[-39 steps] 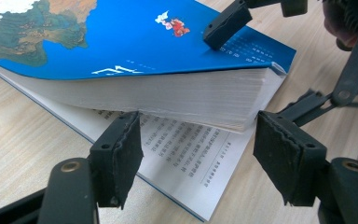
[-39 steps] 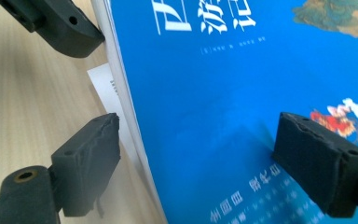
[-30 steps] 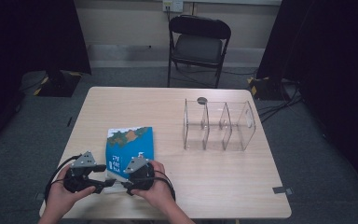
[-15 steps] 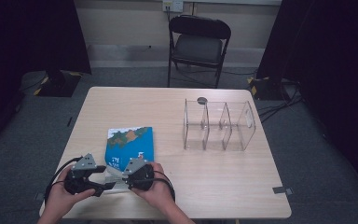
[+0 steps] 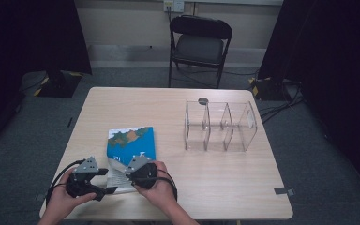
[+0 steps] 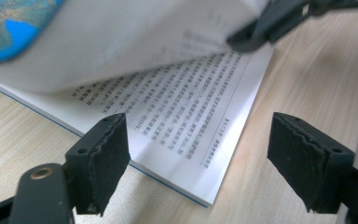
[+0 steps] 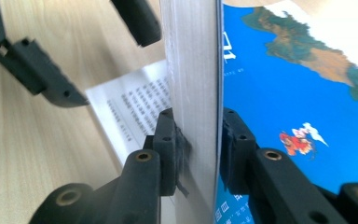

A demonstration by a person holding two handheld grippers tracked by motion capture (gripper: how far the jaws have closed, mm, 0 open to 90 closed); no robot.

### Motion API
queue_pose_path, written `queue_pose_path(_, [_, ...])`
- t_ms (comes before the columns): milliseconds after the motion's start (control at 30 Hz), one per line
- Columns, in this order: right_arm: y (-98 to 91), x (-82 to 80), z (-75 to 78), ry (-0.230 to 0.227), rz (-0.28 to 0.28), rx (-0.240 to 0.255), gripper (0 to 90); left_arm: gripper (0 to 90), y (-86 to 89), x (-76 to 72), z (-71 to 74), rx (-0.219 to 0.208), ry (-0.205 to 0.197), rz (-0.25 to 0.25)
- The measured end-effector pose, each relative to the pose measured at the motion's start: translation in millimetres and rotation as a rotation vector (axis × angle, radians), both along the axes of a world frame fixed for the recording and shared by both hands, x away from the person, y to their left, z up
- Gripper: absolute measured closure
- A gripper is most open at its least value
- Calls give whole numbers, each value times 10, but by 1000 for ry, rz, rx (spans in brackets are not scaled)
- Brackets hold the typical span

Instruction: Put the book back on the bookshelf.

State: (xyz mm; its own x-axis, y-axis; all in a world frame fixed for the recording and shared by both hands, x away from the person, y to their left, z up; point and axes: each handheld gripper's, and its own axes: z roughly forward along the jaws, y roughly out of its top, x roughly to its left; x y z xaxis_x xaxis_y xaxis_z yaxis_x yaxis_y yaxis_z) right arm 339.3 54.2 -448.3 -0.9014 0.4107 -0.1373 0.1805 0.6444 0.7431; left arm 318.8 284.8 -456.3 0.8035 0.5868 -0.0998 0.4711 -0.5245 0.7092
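High view puts the book [image 5: 131,143] near the desk's [image 5: 168,103] front left edge, its near end hidden under both hands. Right claw [image 7: 198,140] has just been closing and now pinches a lifted wad of pages with the blue cover, seen edge-on in the right gripper view; the print there is too blurred to read. Left claw [image 6: 198,161] has just been opening; its jaws stand apart around the open page's corner, gripping nothing. A clear divided rack [image 5: 220,126] stands well apart to the right, compartments holding nothing I can make out.
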Motion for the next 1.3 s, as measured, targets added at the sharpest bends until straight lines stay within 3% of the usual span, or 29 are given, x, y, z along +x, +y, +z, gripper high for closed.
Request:
queue_pose_path(267, [-147, 62, 184, 8, -47, 14, 742, 166, -33, -22, -21, -46, -5, -50])
queue_pose_path(500, [-188, 95, 284, 25, -68, 27, 745, 162, -60, -46, -24, -56, -17, -59])
queue_pose_path(767, [-177, 131, 341, 32, -63, 19, 745, 172, -16, -35, -133, -1, 11, -39])
queue_pose_path(900, [-162, 133, 368, 37, -74, 16, 745, 176, -37, -35, -199, 10, 14, -44])
queue_pose_path(1000, [-151, 149, 399, 36, -67, 8, 745, 176, -61, -32, -245, 44, 11, -56])
queue_pose_path(1200, [-142, 167, 445, 43, -75, 1, 745, 167, -91, -41, -280, 44, 6, -39])
queue_pose_path(1300, [-138, 173, 461, 49, -77, 1, 745, 166, -81, -29, -297, 64, 4, -46])
